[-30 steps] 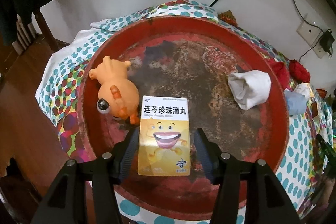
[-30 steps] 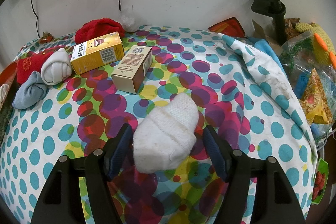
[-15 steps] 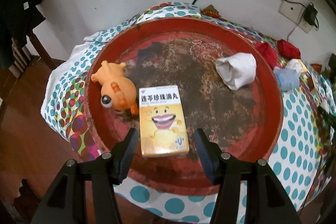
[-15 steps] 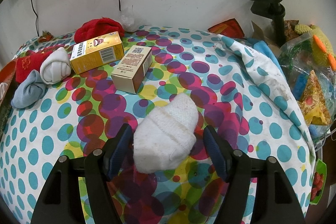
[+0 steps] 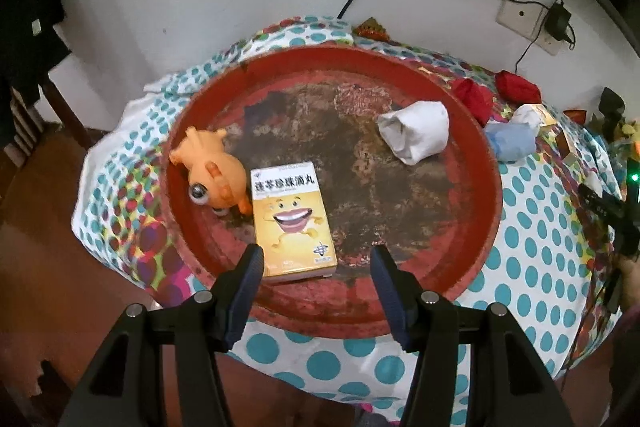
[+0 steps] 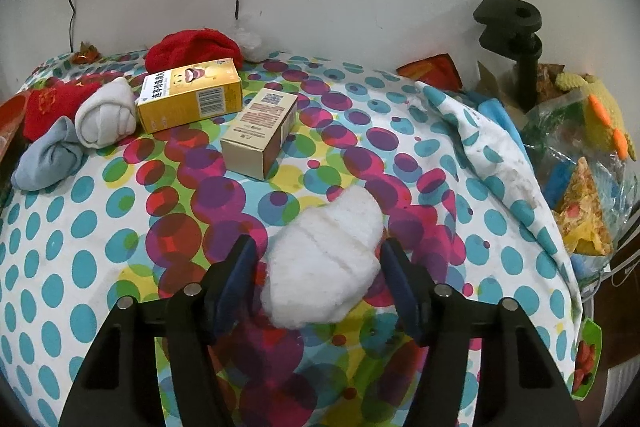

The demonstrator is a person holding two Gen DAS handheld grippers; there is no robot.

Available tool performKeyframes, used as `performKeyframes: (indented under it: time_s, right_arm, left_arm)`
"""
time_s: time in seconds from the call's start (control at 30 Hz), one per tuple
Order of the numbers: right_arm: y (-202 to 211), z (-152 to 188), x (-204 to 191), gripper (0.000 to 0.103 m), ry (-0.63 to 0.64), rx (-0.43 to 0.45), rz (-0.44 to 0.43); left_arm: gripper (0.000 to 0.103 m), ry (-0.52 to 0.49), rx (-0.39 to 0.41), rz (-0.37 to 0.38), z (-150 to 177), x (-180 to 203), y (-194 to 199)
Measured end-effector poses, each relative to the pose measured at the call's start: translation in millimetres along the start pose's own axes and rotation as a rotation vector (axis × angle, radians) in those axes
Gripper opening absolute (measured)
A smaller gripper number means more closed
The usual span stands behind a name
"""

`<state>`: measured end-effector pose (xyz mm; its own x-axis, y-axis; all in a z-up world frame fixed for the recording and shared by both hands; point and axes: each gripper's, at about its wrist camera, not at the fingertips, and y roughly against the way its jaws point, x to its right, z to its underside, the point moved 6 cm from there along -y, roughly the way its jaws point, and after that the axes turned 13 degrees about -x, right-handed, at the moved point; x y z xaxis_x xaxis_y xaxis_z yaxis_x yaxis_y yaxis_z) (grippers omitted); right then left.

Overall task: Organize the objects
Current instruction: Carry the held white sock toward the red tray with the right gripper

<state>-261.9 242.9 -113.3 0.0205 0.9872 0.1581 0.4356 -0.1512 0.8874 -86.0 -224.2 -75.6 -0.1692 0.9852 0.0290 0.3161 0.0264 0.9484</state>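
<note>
Right hand-held gripper (image 6: pixel 316 275) jaws closing round white sock roll (image 6: pixel 324 263), not yet pinched; roll should be kept centred. Left hand-held gripper (image 5: pixel 316 267) wide apart, nothing held.

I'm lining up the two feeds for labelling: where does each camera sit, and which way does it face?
Left wrist: on the left gripper, looking steeply down at the red tray holding a yellow box; its own open fingers show.
Right wrist: on the right gripper, looking down at the white sock between its closing fingers.
Shared: the dotted cloth, grey sock.
</note>
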Motion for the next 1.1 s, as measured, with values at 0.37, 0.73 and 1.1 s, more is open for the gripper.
performKeyframes:
  time_s: [0.37,0.73,1.1]
  right_arm:
    - [3.1,0.8,-10.5,0.043,-0.046,-0.019,0.024]
    - [23.6,10.0,-24.5,0.043,-0.068,-0.011,-0.036]
    - [59.7,15.1,-74.2,0.043,-0.047,0.022,-0.184]
  left_arm:
    - [0.057,-0.018,-0.007,-0.007,3.9,-3.5,12.2]
    - [0.057,-0.037,-0.021,-0.011,7.6,-0.6,14.7]
    - [0.057,-0.032,-0.025,0.001,9.3,-4.9,23.8]
